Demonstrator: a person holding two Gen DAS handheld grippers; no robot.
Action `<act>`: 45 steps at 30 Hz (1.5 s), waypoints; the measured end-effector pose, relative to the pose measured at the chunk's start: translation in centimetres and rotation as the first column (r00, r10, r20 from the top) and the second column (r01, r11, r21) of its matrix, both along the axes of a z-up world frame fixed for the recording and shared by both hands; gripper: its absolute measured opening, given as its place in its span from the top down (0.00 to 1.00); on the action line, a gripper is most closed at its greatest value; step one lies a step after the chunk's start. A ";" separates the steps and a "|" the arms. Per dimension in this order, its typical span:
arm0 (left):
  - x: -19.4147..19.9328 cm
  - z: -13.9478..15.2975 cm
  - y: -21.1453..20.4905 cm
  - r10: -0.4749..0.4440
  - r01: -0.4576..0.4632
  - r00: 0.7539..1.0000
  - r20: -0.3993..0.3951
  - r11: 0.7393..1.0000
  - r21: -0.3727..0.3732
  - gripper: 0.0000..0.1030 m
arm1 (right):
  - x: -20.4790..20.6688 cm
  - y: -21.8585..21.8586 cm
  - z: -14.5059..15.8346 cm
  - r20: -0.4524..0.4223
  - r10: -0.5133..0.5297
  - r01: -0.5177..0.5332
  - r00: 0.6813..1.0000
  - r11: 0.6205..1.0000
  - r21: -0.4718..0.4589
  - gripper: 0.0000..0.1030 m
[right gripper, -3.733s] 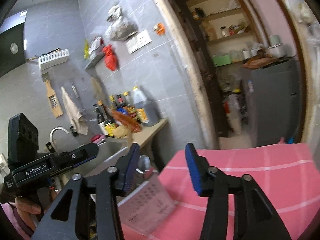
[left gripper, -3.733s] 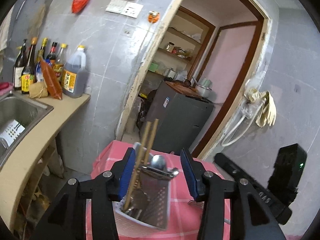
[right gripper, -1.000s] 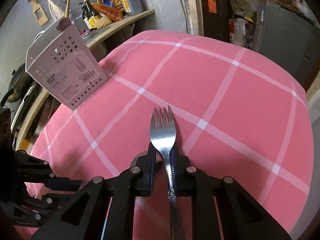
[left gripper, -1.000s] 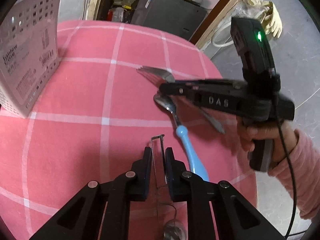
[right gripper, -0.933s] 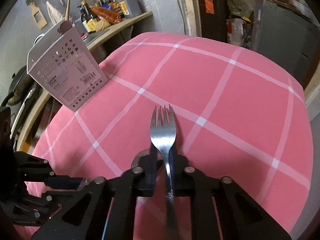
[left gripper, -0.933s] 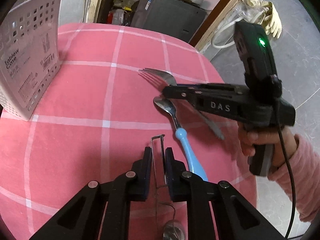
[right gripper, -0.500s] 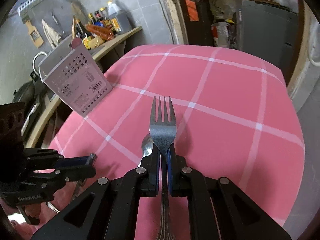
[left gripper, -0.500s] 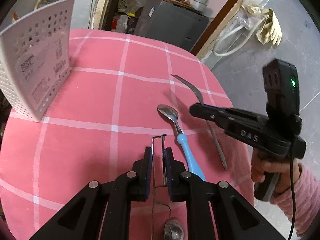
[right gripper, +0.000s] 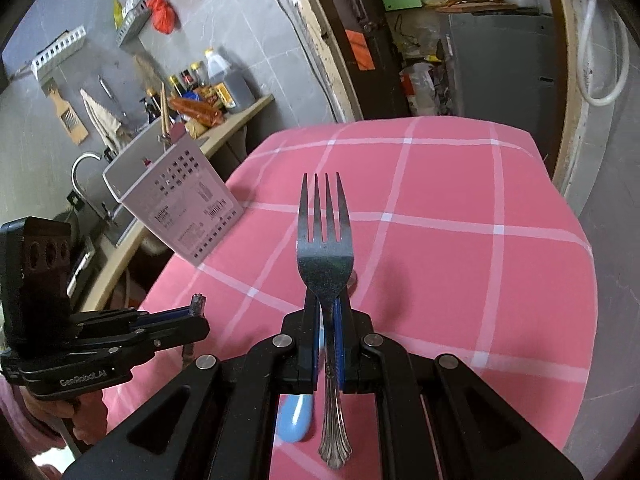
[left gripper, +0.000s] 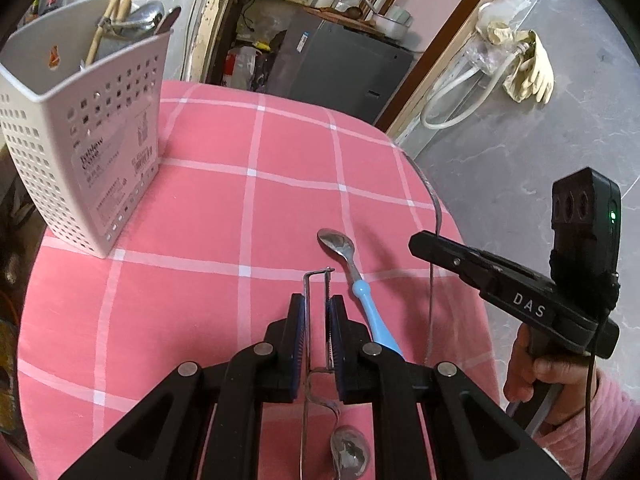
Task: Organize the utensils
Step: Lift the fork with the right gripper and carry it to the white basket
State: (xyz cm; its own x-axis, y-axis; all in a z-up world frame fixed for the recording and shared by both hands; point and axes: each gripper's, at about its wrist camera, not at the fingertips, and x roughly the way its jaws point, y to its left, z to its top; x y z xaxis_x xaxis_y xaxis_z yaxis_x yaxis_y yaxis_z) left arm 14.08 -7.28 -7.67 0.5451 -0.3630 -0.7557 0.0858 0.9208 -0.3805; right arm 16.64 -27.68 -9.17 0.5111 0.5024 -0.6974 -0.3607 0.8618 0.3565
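Both grippers clamped on utensils above the pink table.
Right gripper (right gripper: 327, 320) pinches a fork (right gripper: 325, 240) mid-frame; left gripper (left gripper: 317, 320) grips a wire peeler (left gripper: 316, 292); white basket (left gripper: 86, 152) upper left.

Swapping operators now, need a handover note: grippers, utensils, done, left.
Left gripper: shut on a thin wire peeler, lifted off the cloth.
Right gripper: shut on the fork, tines forward, in the air.
White caddy stands at the table's far left edge, already holding chopsticks and utensils.
Blue-handled spoon lies on the pink cloth; a metal spoon lies near the left gripper.
Left: drop fork and peeler in the caddy, then both spoons.
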 end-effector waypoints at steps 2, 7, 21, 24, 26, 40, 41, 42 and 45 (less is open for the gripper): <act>-0.2 0.4 0.3 0.002 -0.002 1.000 0.014 1.000 -0.003 0.89 | -0.5 0.0 0.3 0.012 -0.017 0.017 1.000 1.000 0.022 0.94; -0.6 1.9 1.2 0.009 -0.009 0.998 0.066 1.000 -0.005 0.89 | -1.5 0.1 1.3 0.051 -0.063 0.058 0.997 0.995 0.086 0.94; -0.6 5.7 3.4 0.022 -0.023 0.985 0.171 1.000 -0.001 0.89 | -3.0 1.5 5.4 0.168 -0.132 0.106 0.977 0.982 0.155 0.94; -0.5 7.1 3.8 0.019 -0.021 0.978 0.207 1.000 0.009 0.89 | -3.0 2.0 6.9 0.204 -0.132 0.101 0.970 0.982 0.158 0.94; -0.4 7.8 4.0 0.016 -0.019 0.975 0.223 1.000 0.010 0.89 | -3.0 2.3 7.7 0.226 -0.131 0.098 0.965 0.983 0.153 0.94; -0.3 13.4 6.7 0.051 -0.048 0.937 0.345 0.999 -0.018 0.89 | -3.1 3.8 12.5 0.327 -0.132 0.075 0.936 0.981 0.179 0.94; -0.2 13.8 6.8 0.052 -0.050 0.934 0.354 0.999 -0.015 0.89 | -3.0 3.9 12.9 0.334 -0.131 0.072 0.933 0.981 0.183 0.94; -0.1 14.3 7.0 0.054 -0.053 0.929 0.366 0.998 -0.013 0.89 | -3.0 4.1 13.3 0.342 -0.129 0.067 0.931 0.980 0.186 0.94; 0.0 15.4 7.5 0.065 -0.063 0.917 0.394 0.998 -0.018 0.89 | -2.6 4.8 14.5 0.367 -0.122 0.052 0.922 0.980 0.194 0.94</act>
State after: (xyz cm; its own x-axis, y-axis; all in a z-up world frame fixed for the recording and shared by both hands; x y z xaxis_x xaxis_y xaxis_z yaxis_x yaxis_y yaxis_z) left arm 14.12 0.21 7.74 0.8208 -0.3205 -0.4727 0.1706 0.9275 -0.3326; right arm 14.03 -22.85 5.33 0.7649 0.5411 -0.3495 -0.4243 0.8315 0.3586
